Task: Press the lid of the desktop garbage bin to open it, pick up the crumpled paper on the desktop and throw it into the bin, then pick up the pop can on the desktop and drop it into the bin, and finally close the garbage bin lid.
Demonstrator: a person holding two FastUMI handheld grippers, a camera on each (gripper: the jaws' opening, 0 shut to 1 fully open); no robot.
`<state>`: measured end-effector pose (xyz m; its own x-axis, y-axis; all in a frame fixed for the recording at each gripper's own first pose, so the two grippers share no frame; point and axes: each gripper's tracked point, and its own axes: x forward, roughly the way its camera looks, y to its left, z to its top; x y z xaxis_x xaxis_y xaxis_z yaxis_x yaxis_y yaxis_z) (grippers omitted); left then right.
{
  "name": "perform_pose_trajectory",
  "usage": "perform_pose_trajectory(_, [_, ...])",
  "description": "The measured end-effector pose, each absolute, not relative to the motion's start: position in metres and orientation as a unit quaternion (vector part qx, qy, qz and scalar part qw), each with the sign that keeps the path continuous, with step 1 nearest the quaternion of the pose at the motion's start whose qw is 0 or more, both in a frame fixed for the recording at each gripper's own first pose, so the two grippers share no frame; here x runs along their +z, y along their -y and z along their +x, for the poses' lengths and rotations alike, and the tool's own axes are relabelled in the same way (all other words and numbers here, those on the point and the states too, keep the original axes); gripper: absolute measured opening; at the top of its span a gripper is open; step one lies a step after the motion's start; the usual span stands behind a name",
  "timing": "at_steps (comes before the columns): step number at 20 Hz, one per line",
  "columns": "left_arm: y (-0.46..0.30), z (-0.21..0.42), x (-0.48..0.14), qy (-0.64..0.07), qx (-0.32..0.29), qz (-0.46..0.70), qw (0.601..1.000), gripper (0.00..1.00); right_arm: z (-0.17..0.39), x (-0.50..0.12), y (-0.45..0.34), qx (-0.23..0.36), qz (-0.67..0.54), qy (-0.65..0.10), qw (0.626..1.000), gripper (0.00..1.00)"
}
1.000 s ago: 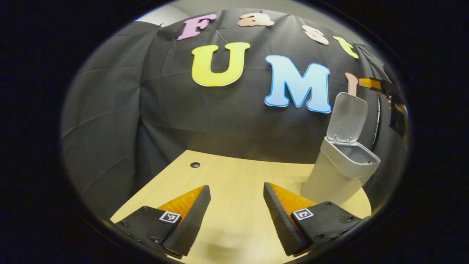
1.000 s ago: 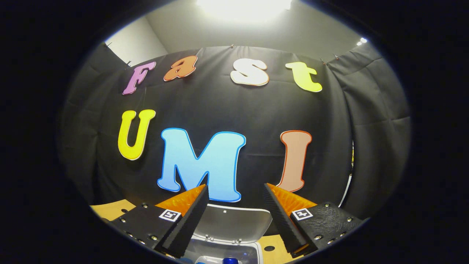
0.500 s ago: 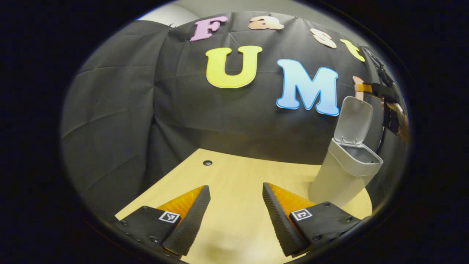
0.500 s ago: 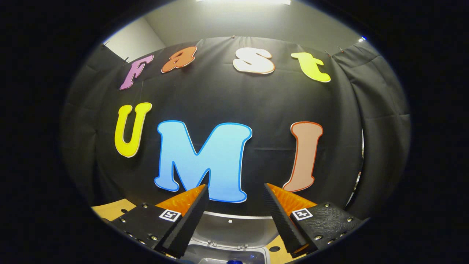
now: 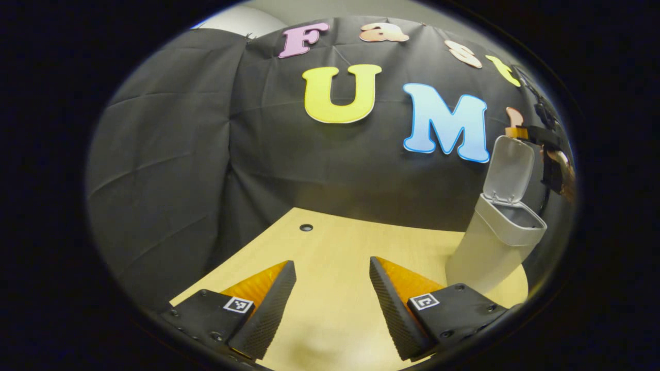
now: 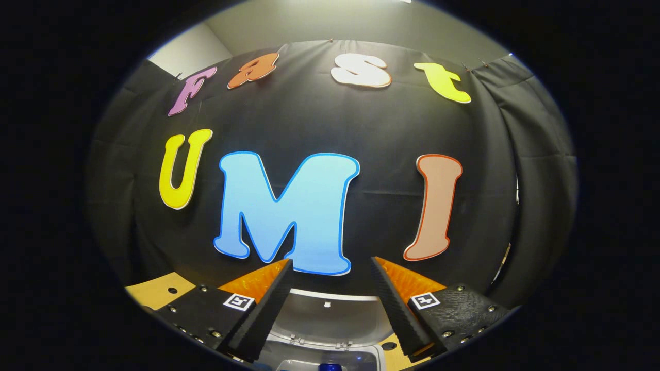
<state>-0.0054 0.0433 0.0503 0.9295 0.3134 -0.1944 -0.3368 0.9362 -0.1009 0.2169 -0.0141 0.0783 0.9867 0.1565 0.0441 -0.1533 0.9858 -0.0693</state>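
Observation:
In the left gripper view the grey bin [image 5: 490,247] stands at the right of the wooden table [image 5: 330,247], its lid [image 5: 510,170] raised upright. My left gripper [image 5: 330,270] hovers low over the table, open, with nothing between its fingers. My right gripper [image 5: 541,136] and the hand holding it appear above and behind that lid. In the right gripper view my right gripper [image 6: 330,268] is open and empty above the bin, the raised lid [image 6: 330,319] just beyond its fingertips. A blue can top [image 6: 329,367] peeks from the bin's mouth at the bottom edge.
A small round hole [image 5: 306,227] sits in the tabletop near the far edge. The black cloth wall closes the back and the left side. A strip of table with a hole [image 6: 168,290] shows at the lower left of the right gripper view.
The right gripper has moved forward and nearer the wall; the lid sits lower between its fingers. The left gripper's view has swung left, so the bin slid rightward.

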Motion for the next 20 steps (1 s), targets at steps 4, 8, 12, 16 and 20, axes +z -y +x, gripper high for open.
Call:
perform_pose_trajectory(4, [-0.038, 0.003, 0.053, -0.085, 0.157, -0.059, 0.982, 0.96, 0.213, 0.072, 0.005, 0.082, -0.015, 0.029, 0.996, 0.95])
perform_pose_trajectory(8, [-0.030, 0.014, 0.052, -0.088, 0.147, -0.059, 0.983, 0.96, 0.211, 0.070, 0.005, 0.092, 0.014, 0.029, 0.995, 0.95])
perform_pose_trajectory(12, [-0.026, 0.022, 0.051, -0.090, 0.139, -0.058, 0.984, 0.96, 0.203, 0.068, 0.006, 0.099, 0.013, 0.039, 0.994, 0.95])
perform_pose_trajectory(16, [-0.024, 0.027, 0.050, -0.093, 0.134, -0.061, 0.985, 0.96, 0.194, 0.067, 0.007, 0.101, 0.013, 0.053, 0.993, 0.95])
perform_pose_trajectory(20, [-0.021, 0.032, 0.049, -0.095, 0.129, -0.062, 0.985, 0.96, 0.185, 0.065, 0.007, 0.107, 0.012, 0.060, 0.992, 0.95])
